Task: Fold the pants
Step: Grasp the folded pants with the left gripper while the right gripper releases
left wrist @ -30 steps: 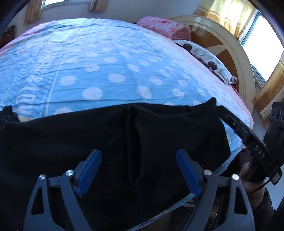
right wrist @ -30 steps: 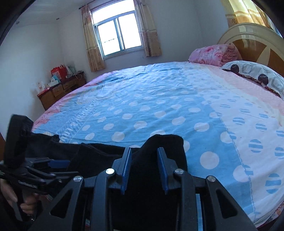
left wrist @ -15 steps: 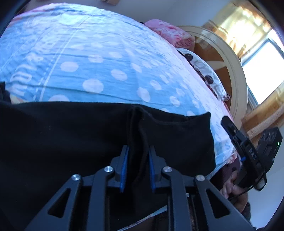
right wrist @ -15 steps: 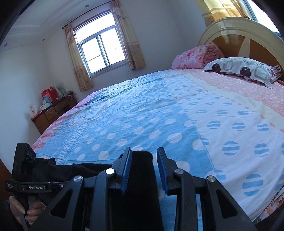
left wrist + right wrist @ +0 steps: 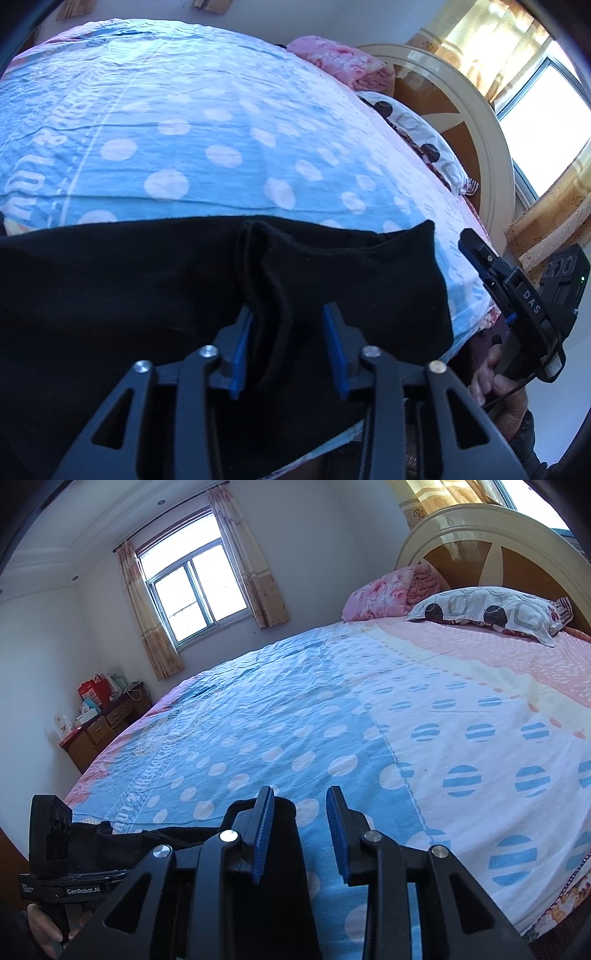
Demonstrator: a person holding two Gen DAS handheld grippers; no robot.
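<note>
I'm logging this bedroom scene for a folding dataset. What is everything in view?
pants: 1, black, near bed edge
bedsheet: 1, blue with white dots, pink toward headboard
pillow: 1, white with dark circles, by headboard
blanket: 1, pink floral, beside pillow
headboard: 1, cream and brown
windows: 2, beige curtains, far wall and beside headboard
dresser: 1, brown, far corner
left claw: black, blue pads, opening, pants fold between
right claw: black, blue pads, over pants corner
hands: 2, on grips
</note>
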